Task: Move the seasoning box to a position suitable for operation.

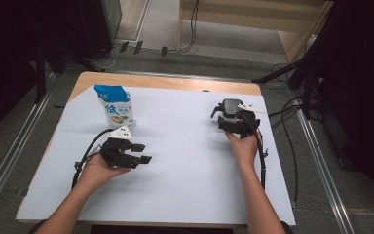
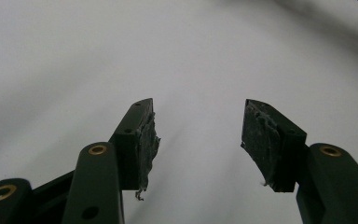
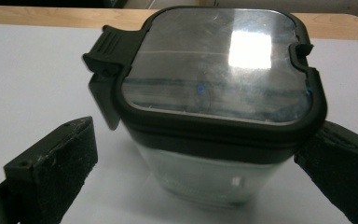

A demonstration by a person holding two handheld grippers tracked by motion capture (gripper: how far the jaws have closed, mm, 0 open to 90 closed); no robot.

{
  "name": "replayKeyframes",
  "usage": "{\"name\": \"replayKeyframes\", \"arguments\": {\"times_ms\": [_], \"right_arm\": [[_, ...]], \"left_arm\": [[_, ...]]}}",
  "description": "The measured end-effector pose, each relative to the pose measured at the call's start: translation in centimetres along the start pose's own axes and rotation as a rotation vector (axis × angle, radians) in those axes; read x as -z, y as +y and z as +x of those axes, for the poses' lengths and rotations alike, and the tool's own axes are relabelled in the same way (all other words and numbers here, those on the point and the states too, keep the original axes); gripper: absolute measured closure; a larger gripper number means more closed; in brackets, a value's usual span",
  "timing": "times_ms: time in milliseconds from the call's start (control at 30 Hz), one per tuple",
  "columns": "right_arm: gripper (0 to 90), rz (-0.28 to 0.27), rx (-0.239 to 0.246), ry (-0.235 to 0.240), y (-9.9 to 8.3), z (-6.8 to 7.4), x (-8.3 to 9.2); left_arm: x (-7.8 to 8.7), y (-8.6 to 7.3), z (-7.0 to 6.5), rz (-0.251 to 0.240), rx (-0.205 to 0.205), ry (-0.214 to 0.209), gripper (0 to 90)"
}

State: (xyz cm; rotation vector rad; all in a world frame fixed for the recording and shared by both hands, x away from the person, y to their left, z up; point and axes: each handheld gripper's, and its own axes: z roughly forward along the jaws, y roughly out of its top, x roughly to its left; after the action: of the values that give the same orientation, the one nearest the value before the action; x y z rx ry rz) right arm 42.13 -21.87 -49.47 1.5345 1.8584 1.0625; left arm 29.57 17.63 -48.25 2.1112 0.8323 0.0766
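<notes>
A clear square container with a black clip-on lid [image 3: 214,70] stands on the white sheet at the right, also seen in the high view as the container [image 1: 230,106]. My right gripper [image 3: 198,140] reaches around it from the near side with its jaws wide. The left pad [image 3: 60,154] stands clear of the container's wall and the right pad [image 3: 340,163] sits close by the lid's edge. In the high view the right gripper [image 1: 229,116] is just in front of the container. My left gripper [image 1: 145,152] rests low over the sheet at the left, open, and the left gripper [image 2: 198,126] has nothing between its pads.
A blue and white pouch [image 1: 116,106] stands upright behind my left hand, near the sheet's far left corner. The white sheet [image 1: 190,165] covers most of the wooden table [image 1: 165,82]. Cables and dark stands lie on the floor beyond the far and right edges.
</notes>
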Motion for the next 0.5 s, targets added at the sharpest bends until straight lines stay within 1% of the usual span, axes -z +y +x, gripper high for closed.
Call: {"name": "replayKeyframes", "arguments": {"times_ms": [67, 133, 233, 400, 467, 500], "right_arm": [[0.0, -0.003, -0.003, -0.004, 0.1, -0.1, -0.4], [0.0, -0.008, 0.001, -0.026, 0.1, -0.1, -0.8], [0.0, 0.007, -0.016, -0.011, -0.1, -0.2, -1.4], [0.7, 0.000, -0.015, -0.021, -0.1, -0.2, -2.1], [0.9, -0.007, -0.008, -0.027, -0.2, -0.2, -2.3], [1.0, -0.007, -0.014, -0.027, -0.2, -0.2, -2.4]], "left_arm": [[0.0, -0.1, 0.0, 0.001, -0.001, -0.004, 45.1], [0.1, -0.2, -0.1, -0.001, -0.001, -0.002, 45.1], [0.2, -0.4, -0.2, -0.001, 0.009, 0.001, 45.1], [0.3, -0.7, -0.2, 0.015, 0.008, 0.004, 45.1], [0.4, -0.8, -0.3, 0.013, 0.009, 0.011, 45.2], [0.4, -0.9, -0.2, 0.013, 0.010, 0.012, 45.1]]}}
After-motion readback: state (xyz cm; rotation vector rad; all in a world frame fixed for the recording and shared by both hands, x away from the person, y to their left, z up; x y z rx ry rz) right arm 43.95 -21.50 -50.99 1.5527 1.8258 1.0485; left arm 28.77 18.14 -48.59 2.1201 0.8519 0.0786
